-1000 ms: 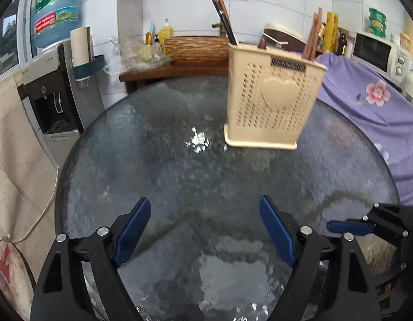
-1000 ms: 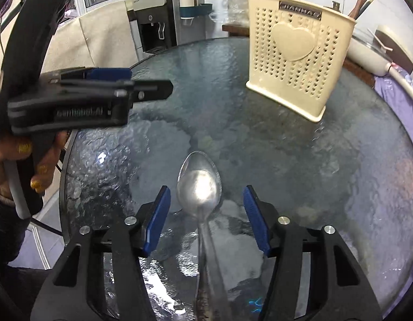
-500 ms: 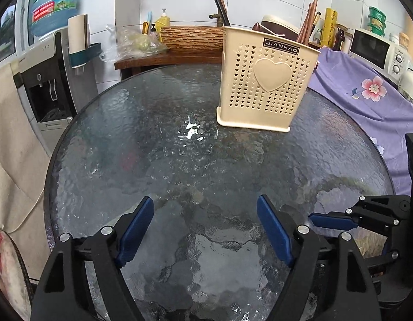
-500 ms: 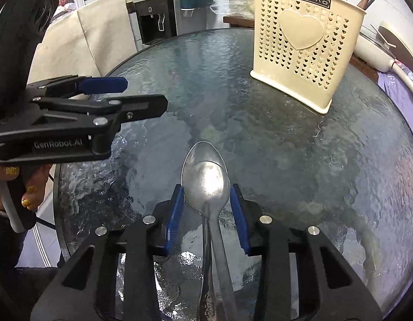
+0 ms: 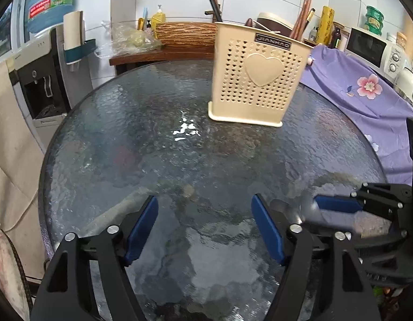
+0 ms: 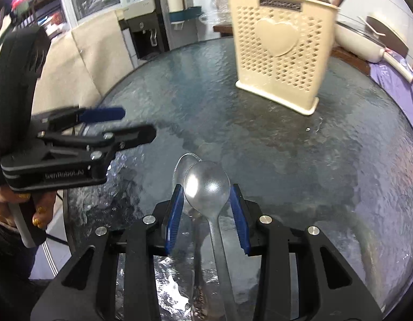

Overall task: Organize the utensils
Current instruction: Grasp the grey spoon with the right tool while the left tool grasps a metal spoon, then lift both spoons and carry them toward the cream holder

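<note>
Utensil holder stands on table, spoon nearer.

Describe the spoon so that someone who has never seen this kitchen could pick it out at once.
Start at the round dark glass table, where a cream perforated holder with a heart on its front stands at the far side. On the near side, between the blue pads of the right gripper, is the spoon. It is the only shiny metal thing there, bowl pointing toward the holder.

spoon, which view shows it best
The right wrist view. There the spoon sits centred and close, its bowl pinched between the right gripper's blue pads, handle running back toward the camera. The left wrist view catches only a blurred sliver of its bowl at the right gripper's fingertips.
</note>
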`<action>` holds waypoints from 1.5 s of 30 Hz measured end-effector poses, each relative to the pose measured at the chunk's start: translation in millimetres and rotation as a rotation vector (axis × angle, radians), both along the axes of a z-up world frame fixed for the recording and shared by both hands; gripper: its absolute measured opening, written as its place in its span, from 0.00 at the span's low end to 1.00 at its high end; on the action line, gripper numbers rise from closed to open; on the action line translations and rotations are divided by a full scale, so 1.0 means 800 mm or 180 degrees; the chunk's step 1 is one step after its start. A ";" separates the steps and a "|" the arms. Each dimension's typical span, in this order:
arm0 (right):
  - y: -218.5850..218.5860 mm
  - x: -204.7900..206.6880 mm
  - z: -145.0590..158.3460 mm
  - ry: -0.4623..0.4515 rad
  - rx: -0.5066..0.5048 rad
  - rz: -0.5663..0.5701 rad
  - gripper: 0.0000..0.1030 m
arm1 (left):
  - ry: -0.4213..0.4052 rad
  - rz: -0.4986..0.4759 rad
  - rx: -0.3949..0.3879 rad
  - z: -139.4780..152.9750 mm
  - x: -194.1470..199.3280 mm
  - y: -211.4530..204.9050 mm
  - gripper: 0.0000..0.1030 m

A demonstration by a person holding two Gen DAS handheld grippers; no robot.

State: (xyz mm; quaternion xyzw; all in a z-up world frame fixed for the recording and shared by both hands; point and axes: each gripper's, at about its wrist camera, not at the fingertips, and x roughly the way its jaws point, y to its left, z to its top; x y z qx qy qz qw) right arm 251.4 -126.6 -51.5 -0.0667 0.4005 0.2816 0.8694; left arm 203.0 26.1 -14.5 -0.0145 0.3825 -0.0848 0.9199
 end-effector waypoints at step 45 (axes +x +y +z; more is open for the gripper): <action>-0.097 0.032 0.011 0.0086 0.0330 -0.0903 0.36 | 0.0572 -0.0305 0.0504 -0.030 0.028 -0.145 0.45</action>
